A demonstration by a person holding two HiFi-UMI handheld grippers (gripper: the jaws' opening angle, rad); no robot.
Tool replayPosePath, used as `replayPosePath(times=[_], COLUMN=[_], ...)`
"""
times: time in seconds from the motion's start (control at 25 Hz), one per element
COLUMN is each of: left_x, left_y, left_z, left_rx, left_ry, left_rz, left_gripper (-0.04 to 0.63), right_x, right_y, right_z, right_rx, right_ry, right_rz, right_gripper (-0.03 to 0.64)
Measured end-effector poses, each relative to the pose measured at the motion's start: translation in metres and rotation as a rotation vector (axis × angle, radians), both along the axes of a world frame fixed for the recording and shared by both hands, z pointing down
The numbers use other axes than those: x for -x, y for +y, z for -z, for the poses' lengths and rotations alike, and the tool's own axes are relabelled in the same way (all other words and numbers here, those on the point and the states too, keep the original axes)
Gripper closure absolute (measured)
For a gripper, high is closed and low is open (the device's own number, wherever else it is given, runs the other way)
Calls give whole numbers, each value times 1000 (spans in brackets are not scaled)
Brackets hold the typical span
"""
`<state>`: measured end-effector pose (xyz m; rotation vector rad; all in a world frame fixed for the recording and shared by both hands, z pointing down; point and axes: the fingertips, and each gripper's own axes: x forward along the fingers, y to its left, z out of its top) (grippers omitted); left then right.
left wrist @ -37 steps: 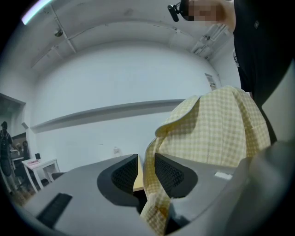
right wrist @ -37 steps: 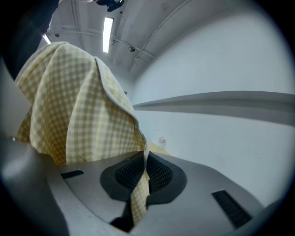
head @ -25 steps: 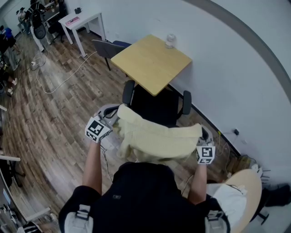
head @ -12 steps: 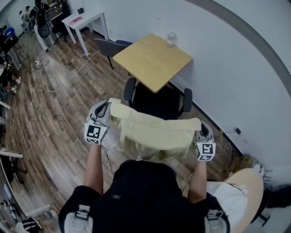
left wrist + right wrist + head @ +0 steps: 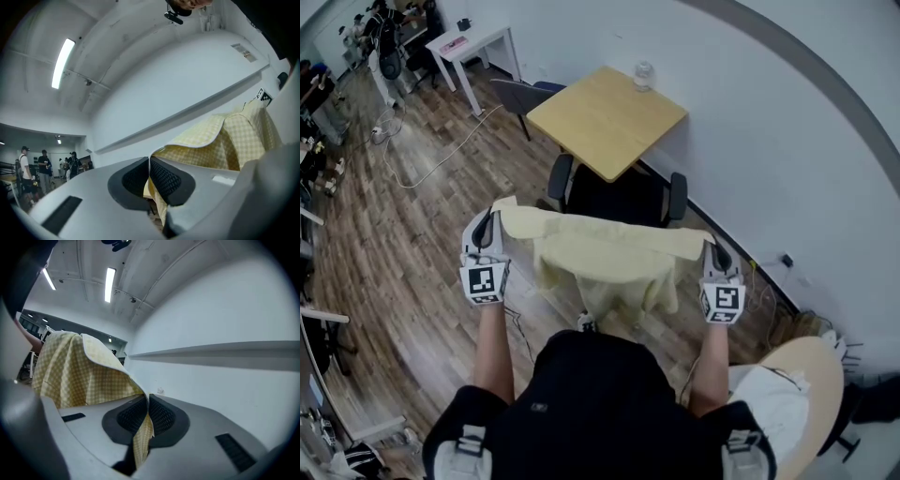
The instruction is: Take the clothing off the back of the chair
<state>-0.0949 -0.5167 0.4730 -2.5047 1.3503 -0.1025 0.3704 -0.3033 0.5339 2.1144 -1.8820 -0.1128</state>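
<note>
A pale yellow checked garment hangs stretched between my two grippers, in front of the black office chair. My left gripper is shut on the garment's left corner. At the other end, my right gripper is shut on its right edge, with a fold of yellow cloth pinched between the pads. The cloth's middle sags down near the person's body. It looks lifted off the chair back, though part of the chair back is hidden behind it.
A square wooden table with a clear jar stands beyond the chair against the white wall. A grey chair and a white desk sit further left. A cable runs over the wood floor. A round wooden seat is at lower right.
Both grippers rose and spread apart with the garment. The cloth, bunched over the chair back before, now hangs stretched between them, nearer the person.
</note>
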Motion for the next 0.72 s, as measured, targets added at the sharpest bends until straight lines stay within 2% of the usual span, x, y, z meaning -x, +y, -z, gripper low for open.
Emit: replayPosePath(times=[0.28,0.36,0.52,0.72], left_x=[14,17,31,37], left_y=[33,43,64,89], left_z=[17,20,27,33], left_rx=[-27,-40,-64,-66], left_ry=[58,64,79,88], left_rz=[77,92,113,135], left_gripper=[588,588,588,588], right_x=[8,8,15,17], right_y=[29,35,49,63], right_z=[8,9,11,16], right_rx=[-4,-29,-5,-22], right_ry=[-17,-22,-7,12], right_rz=[20,43,61,87], right_gripper=[613,612,612,614])
